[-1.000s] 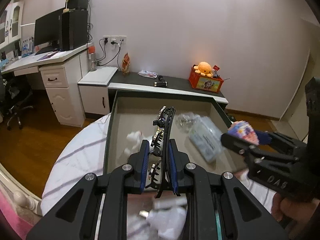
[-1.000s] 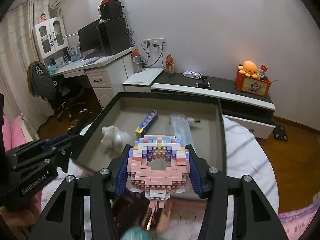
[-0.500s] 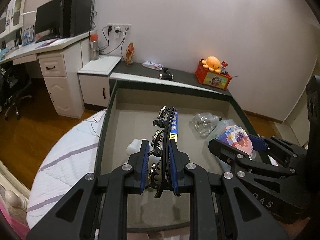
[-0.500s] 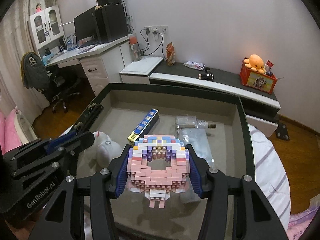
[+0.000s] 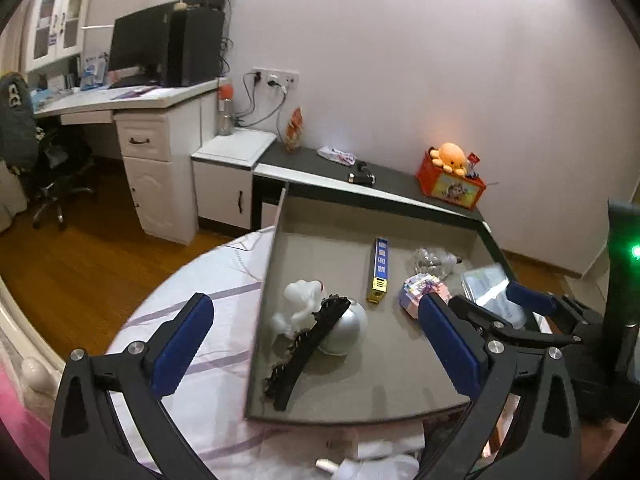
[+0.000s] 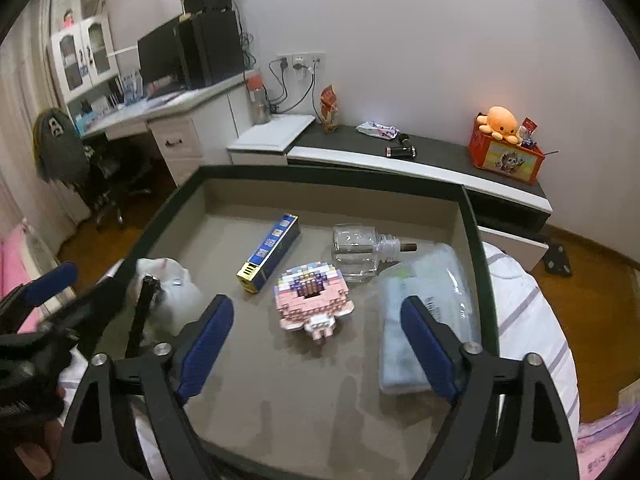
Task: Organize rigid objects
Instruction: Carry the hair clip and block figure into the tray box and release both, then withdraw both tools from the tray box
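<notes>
A grey tray (image 5: 400, 364) with a dark rim (image 6: 476, 248) rests on a striped bedcover. My left gripper (image 5: 316, 344) has its jaws opening wide. A black toothed hair clip (image 5: 308, 354) lies free below them, leaning on a silver dome (image 5: 348, 330) beside a white figure (image 5: 300, 304). My right gripper (image 6: 320, 348) is also opening, its pads clear of the pink brick model (image 6: 312, 300) lying on the tray floor just ahead. In the right wrist view the left gripper (image 6: 40, 320) shows at the left edge.
The tray also holds a blue and gold box (image 6: 272, 252), a glass bottle (image 6: 360, 252) and a pale plastic packet (image 6: 424, 312). Beyond it stand a low dark-topped cabinet (image 6: 440, 156) with an orange plush (image 6: 502, 118), a white desk (image 5: 156, 140) and an office chair (image 5: 56, 160).
Both grippers went from shut to wide open. The hair clip left the left jaws and lies in the tray. The brick model left the right jaws and rests on the tray floor.
</notes>
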